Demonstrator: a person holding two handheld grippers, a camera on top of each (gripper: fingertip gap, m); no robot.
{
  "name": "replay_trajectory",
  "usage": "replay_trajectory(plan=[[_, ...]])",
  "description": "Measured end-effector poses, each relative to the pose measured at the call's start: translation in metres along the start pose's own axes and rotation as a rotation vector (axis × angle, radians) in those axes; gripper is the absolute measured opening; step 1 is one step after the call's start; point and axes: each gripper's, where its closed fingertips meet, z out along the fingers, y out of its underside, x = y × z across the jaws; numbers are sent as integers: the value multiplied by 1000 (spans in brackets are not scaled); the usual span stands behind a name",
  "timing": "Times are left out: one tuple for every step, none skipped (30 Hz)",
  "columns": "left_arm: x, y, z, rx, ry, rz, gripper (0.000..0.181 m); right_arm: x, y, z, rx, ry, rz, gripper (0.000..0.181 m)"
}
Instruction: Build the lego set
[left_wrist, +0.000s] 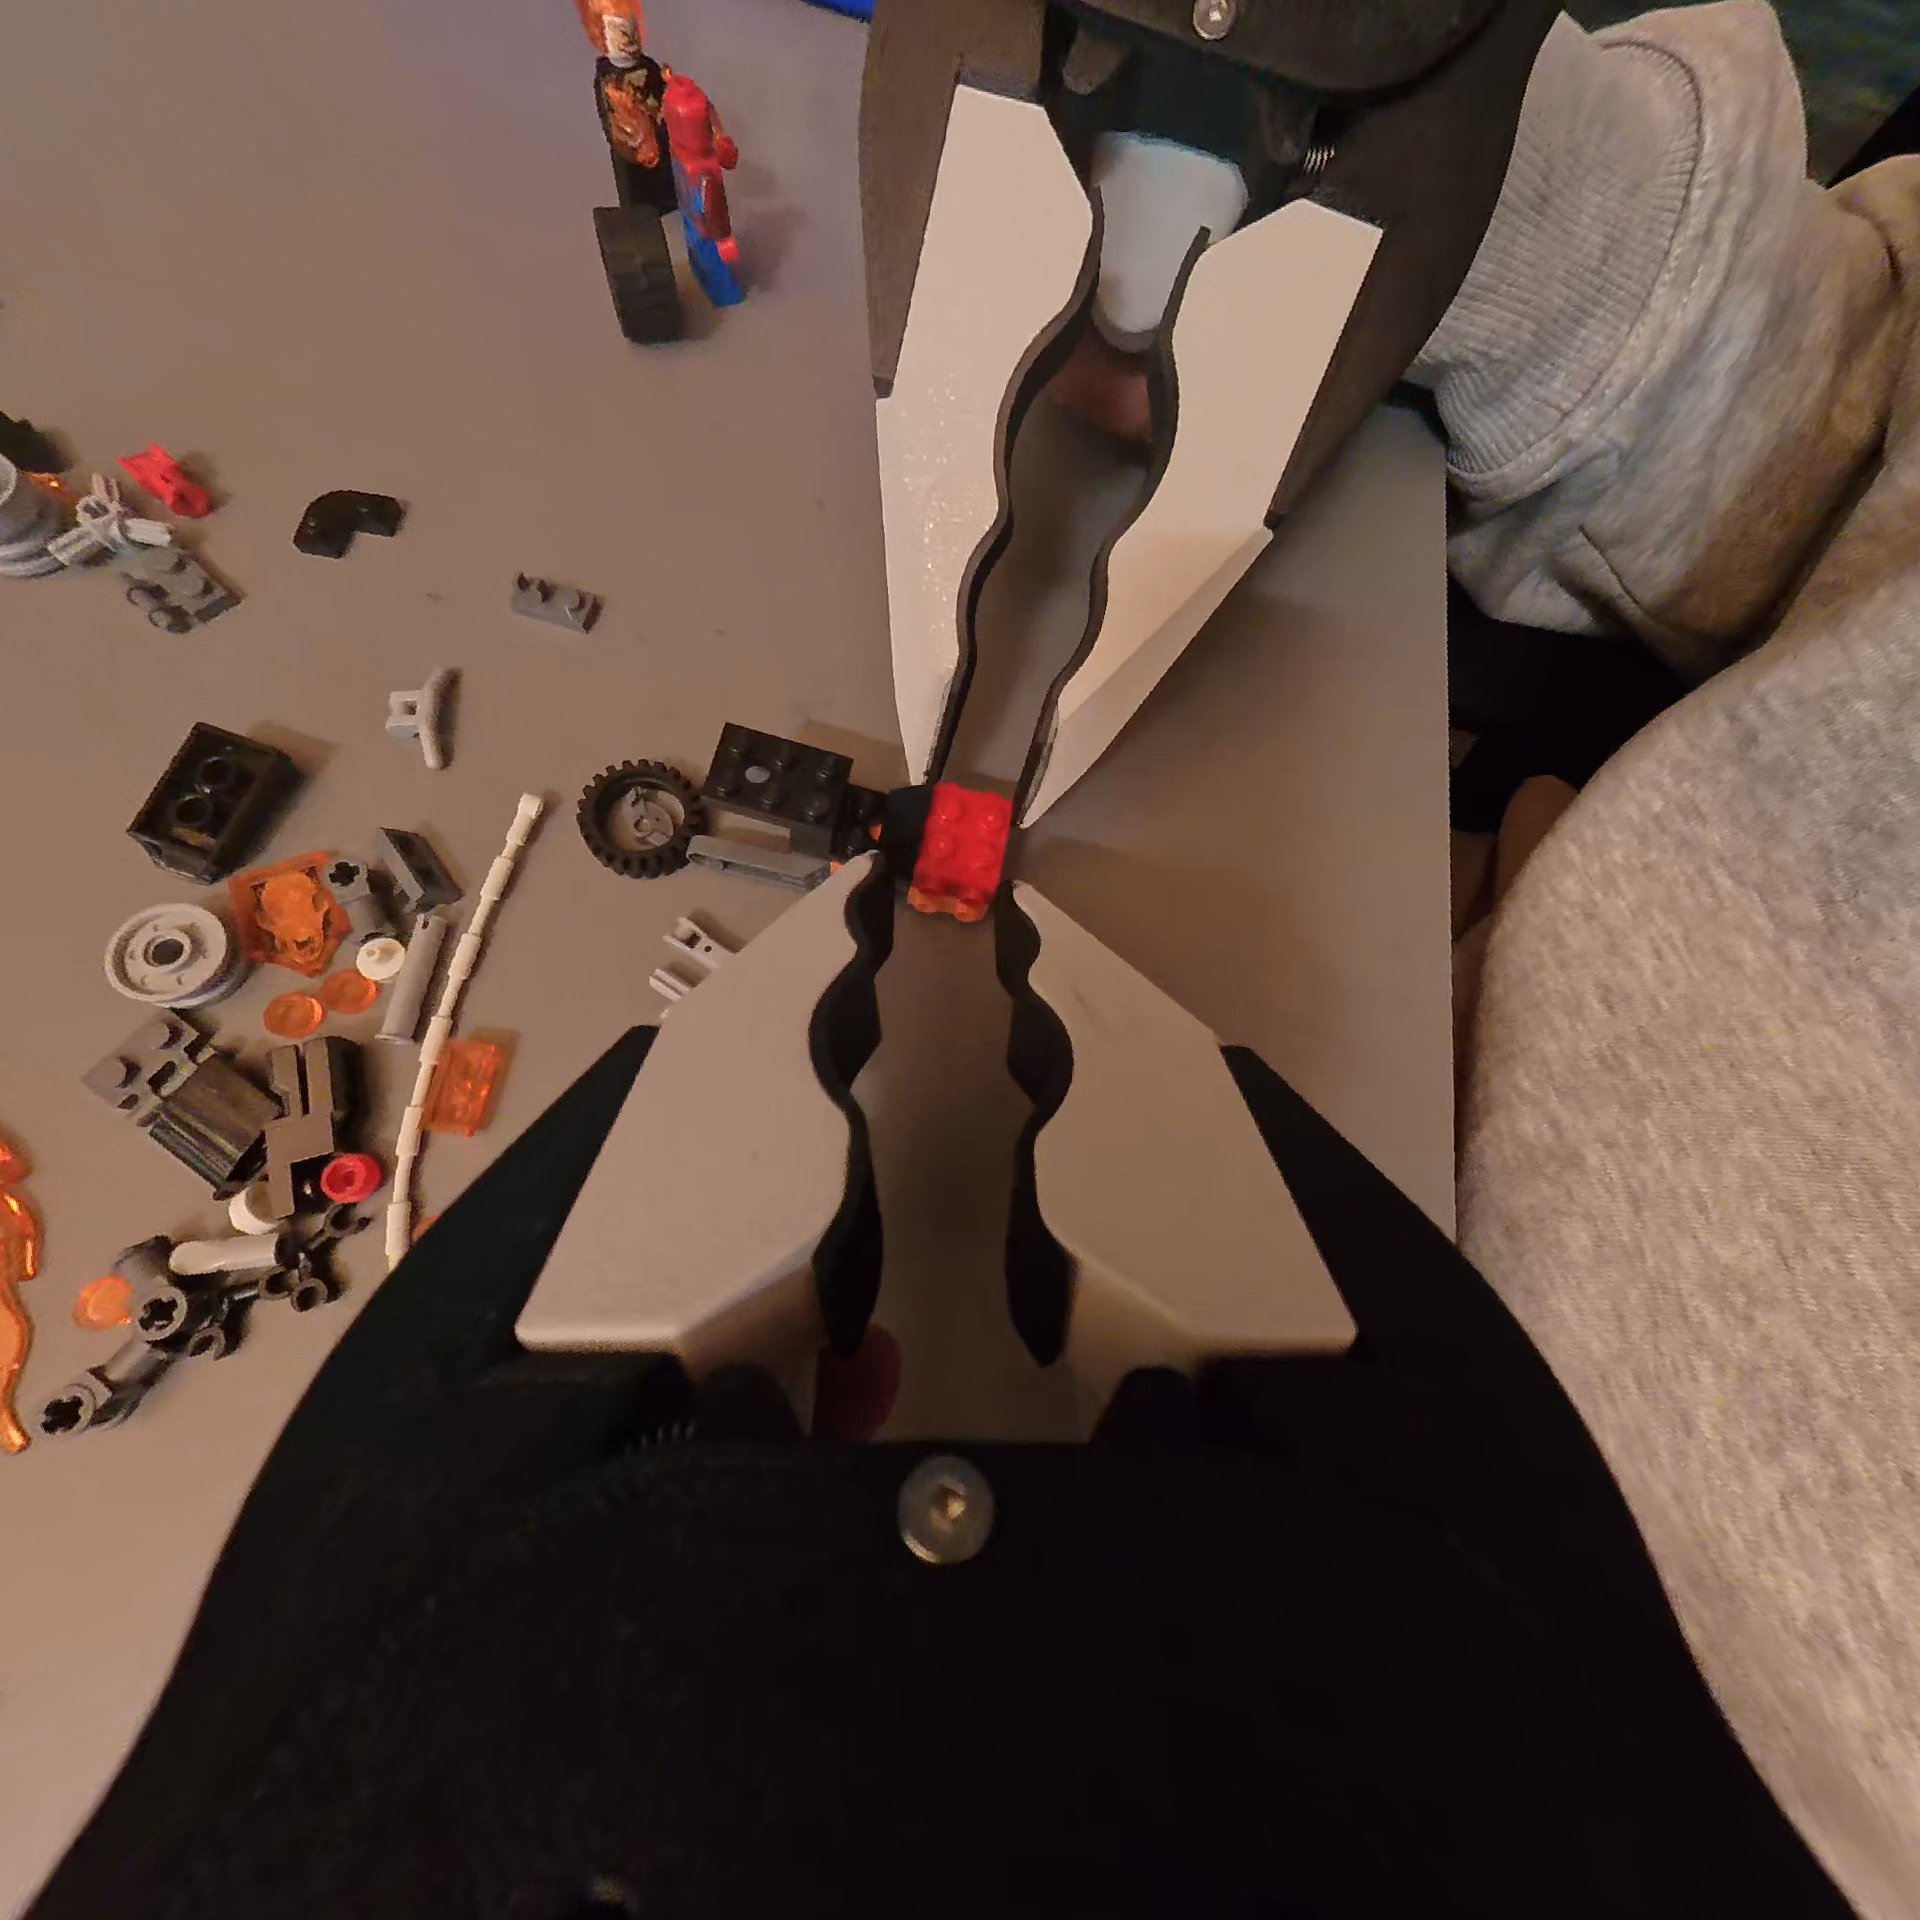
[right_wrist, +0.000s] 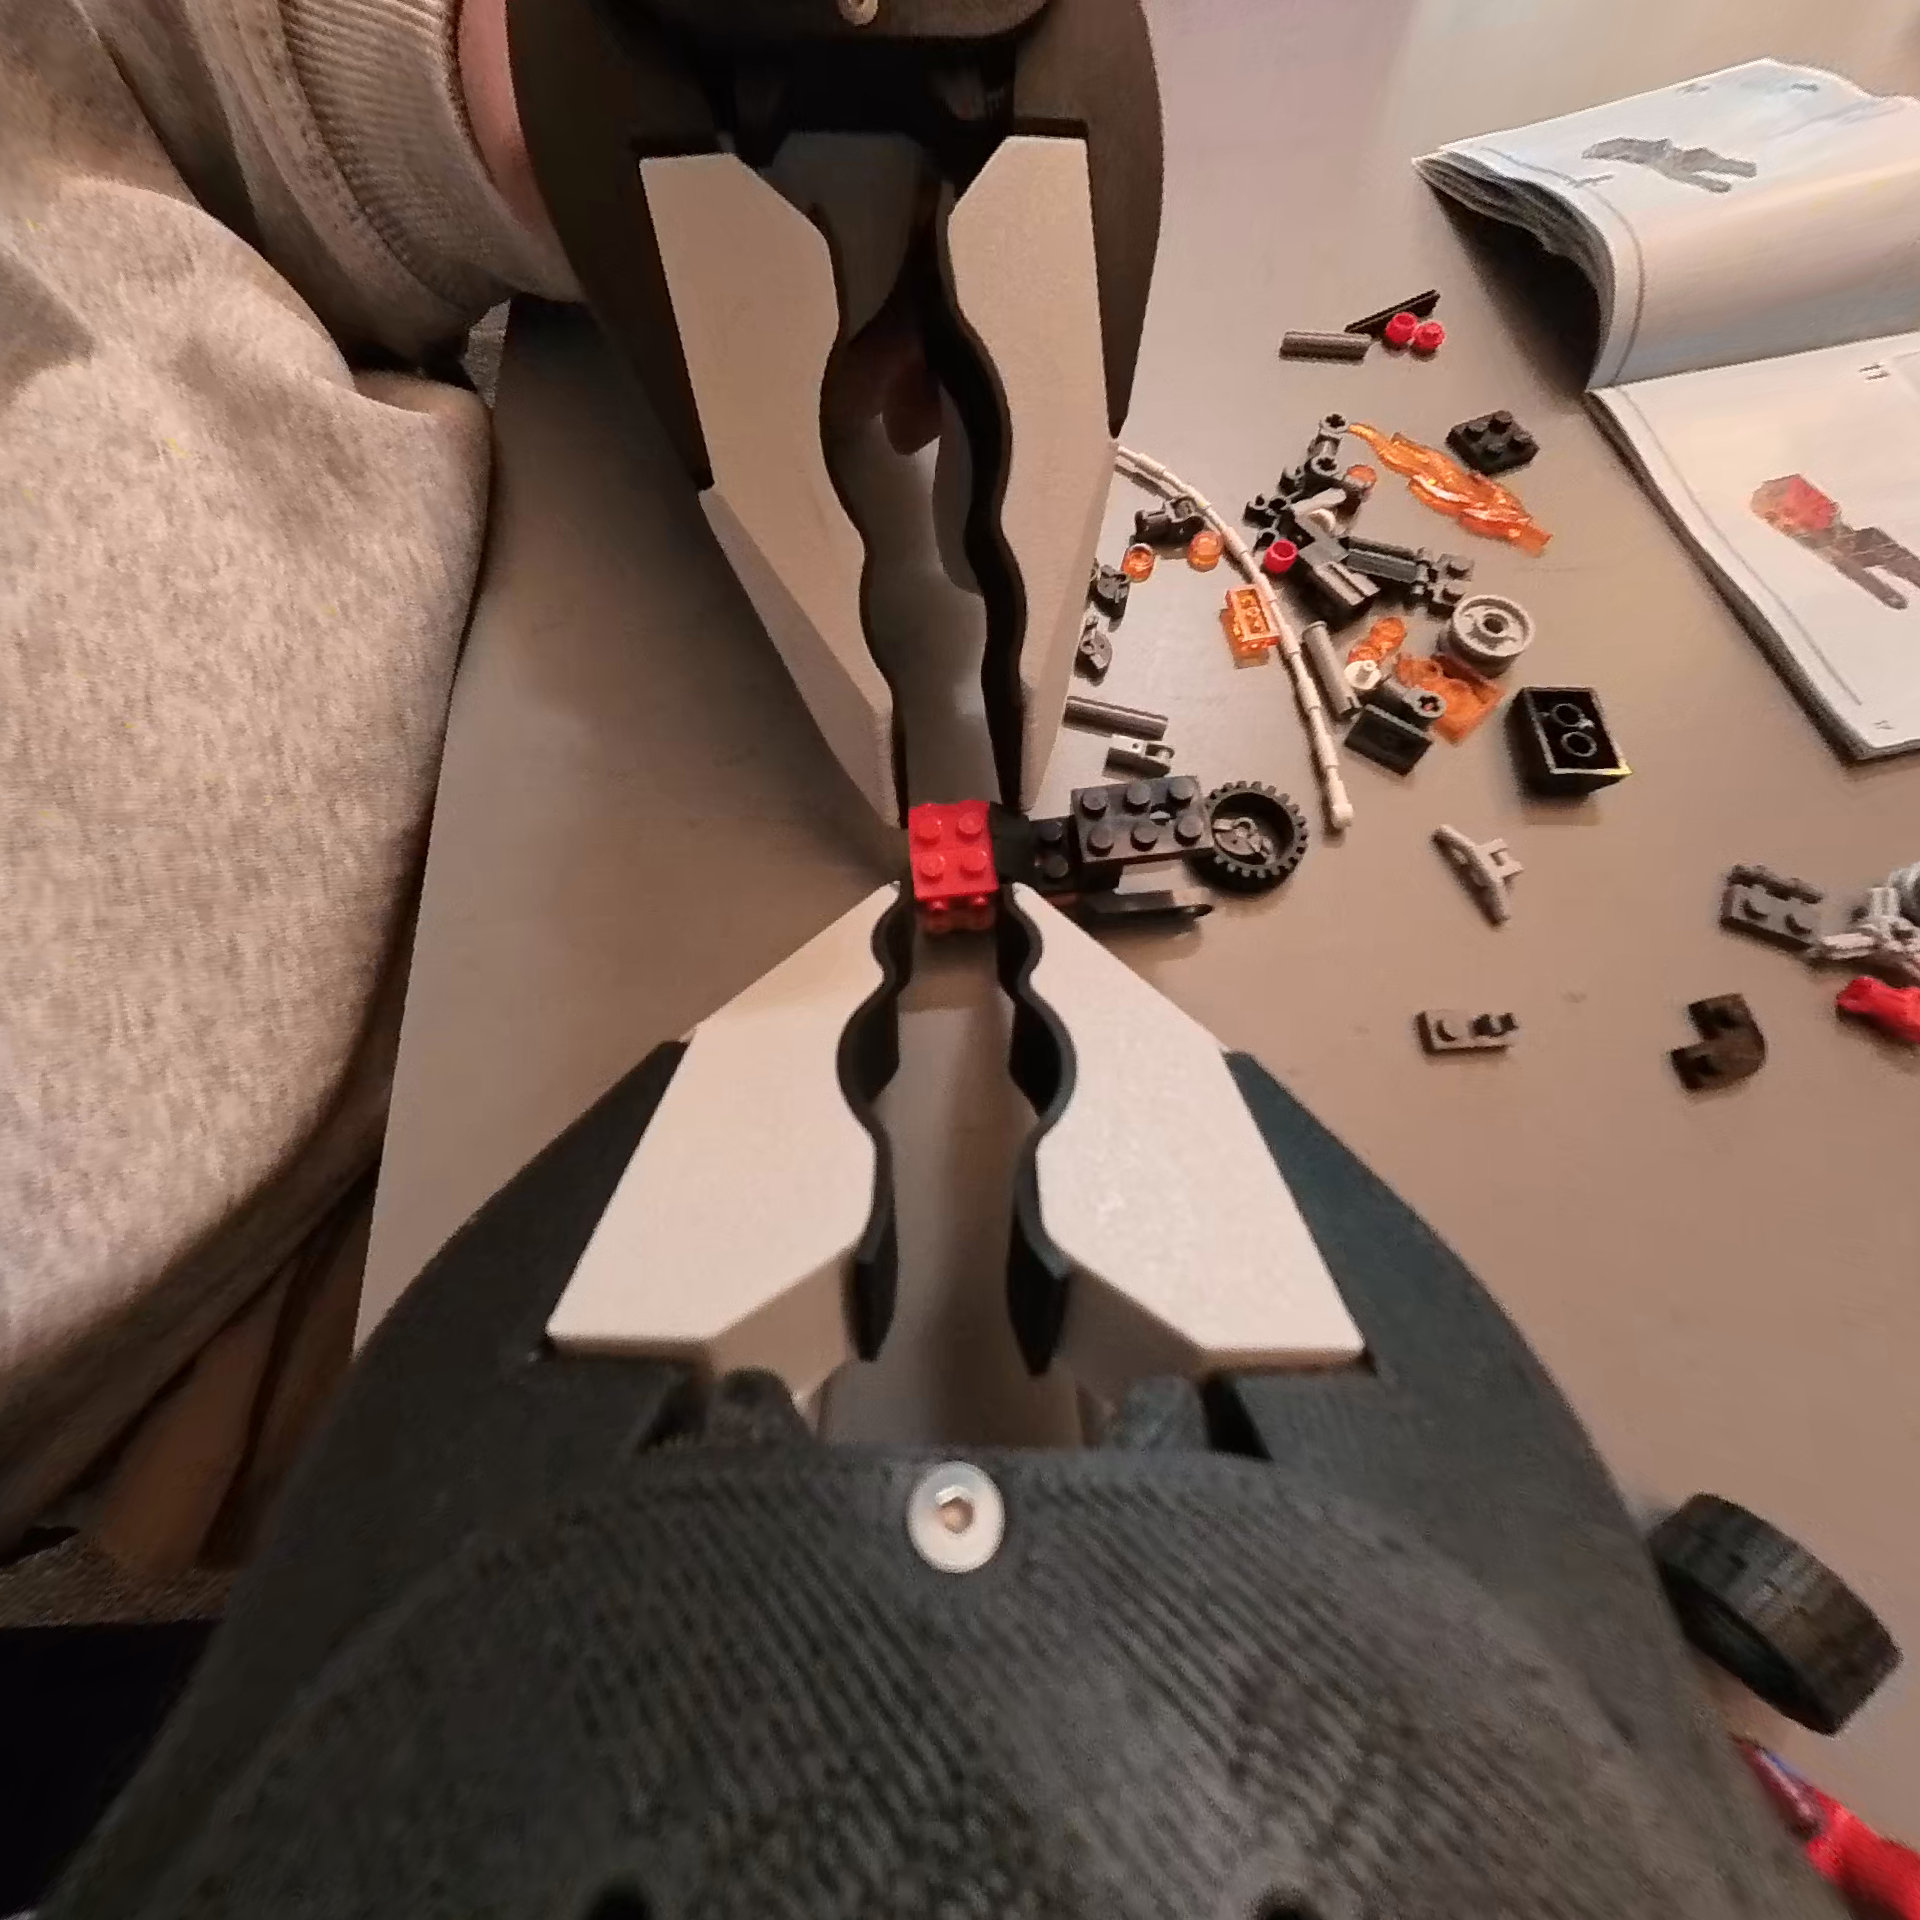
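Observation:
A small stack of red bricks (left_wrist: 961, 842) sits at one end of a black brick assembly (left_wrist: 779, 779) that carries a small spoked wheel (left_wrist: 639, 821). An orange piece shows under the red stack. My left gripper (left_wrist: 940, 878) and right gripper (left_wrist: 971, 795) meet tip to tip from opposite sides, and both are shut on the red stack just above the table. In the right wrist view the right gripper (right_wrist: 956, 894) grips the red stack (right_wrist: 951, 847) from below, the left gripper (right_wrist: 961, 816) from above. The black assembly (right_wrist: 1138, 816) and wheel (right_wrist: 1252, 831) stick out to the right.
Several loose black, grey and orange pieces (left_wrist: 312, 1039) lie on the grey table (left_wrist: 623, 468). Two minifigures (left_wrist: 675, 156) stand by a loose tyre (left_wrist: 639, 275). An open instruction booklet (right_wrist: 1766, 468) lies at the far right. A person's grey sleeve (left_wrist: 1662, 312) borders the table edge.

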Motion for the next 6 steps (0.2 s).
replay_trajectory(plan=[[0,0,0,1,-1,-9,17,0,0,0,0,-1,2,14],[0,0,0,3,-2,-19,17,0,0,0,-1,-2,5,14],[0,0,0,5,-4,-28,17,0,0,0,-1,-5,10,14],[0,0,0,7,-7,-30,17,0,0,0,-1,-6,13,14],[0,0,0,6,-10,-27,17,0,0,1,-1,-5,12,14],[0,0,0,5,-12,-24,17,1,0,1,-1,-2,12,14]])
